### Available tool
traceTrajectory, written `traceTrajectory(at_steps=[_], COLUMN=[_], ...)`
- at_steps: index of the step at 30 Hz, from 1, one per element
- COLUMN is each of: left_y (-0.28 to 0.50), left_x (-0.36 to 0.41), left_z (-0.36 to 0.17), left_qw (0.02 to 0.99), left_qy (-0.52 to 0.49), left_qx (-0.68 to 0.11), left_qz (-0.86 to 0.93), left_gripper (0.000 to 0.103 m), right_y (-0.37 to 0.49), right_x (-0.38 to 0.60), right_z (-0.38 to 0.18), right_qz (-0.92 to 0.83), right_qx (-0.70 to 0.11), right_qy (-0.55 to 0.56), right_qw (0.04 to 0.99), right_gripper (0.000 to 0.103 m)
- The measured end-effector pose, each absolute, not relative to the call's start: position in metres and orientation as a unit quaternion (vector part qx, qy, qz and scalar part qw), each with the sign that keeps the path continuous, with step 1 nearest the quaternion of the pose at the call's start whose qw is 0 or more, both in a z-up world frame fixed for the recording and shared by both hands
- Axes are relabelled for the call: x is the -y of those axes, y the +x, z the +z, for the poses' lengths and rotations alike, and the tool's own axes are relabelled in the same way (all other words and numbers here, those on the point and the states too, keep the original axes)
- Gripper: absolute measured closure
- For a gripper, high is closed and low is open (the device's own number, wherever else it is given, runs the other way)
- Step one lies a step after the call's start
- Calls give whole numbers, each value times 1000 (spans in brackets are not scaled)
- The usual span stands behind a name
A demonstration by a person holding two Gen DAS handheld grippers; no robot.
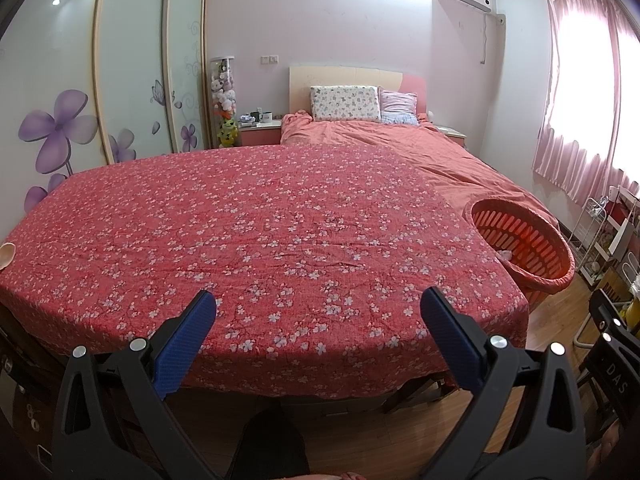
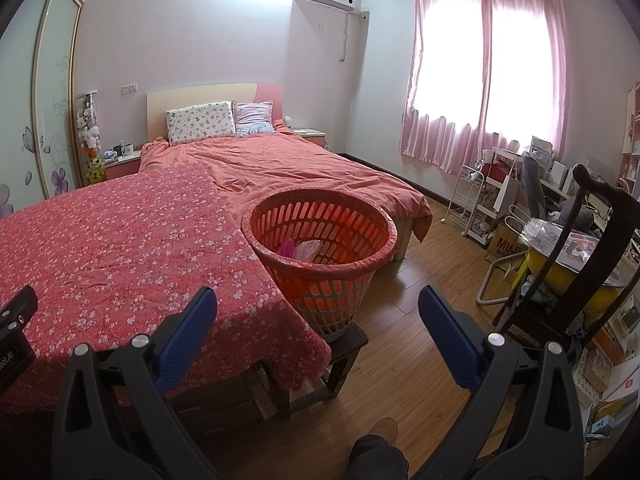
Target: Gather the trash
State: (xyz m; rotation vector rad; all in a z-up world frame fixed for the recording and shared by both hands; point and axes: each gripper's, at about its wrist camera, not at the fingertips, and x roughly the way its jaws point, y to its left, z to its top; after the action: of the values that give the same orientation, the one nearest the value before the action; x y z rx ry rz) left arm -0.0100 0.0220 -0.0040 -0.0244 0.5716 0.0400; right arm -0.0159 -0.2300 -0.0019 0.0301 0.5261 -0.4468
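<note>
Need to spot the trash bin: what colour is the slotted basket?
Orange-red basket; clearest in the right wrist view.

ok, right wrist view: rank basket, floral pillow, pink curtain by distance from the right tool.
1. Orange basket, just ahead, on a stool at the table's corner.
2. Pink curtain, on the far right wall.
3. Floral pillow, far left at the headboard; close to the curtain's range.
</note>
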Motion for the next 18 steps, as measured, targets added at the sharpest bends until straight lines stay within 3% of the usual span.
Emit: traceTrajectory(at_steps=[18], left_y=[-9], left_x=[-24], left_z=[-3], left_qw=[959], left_qy=[-11], left_qx=[-284], left_qz=[19], left_gripper=[2], right_y=[-16], right_x=[231], right_z=[-1], right_qz=[-219], right_qx=[-259], right_qy=[15], right_qw=[941], right_gripper=[5])
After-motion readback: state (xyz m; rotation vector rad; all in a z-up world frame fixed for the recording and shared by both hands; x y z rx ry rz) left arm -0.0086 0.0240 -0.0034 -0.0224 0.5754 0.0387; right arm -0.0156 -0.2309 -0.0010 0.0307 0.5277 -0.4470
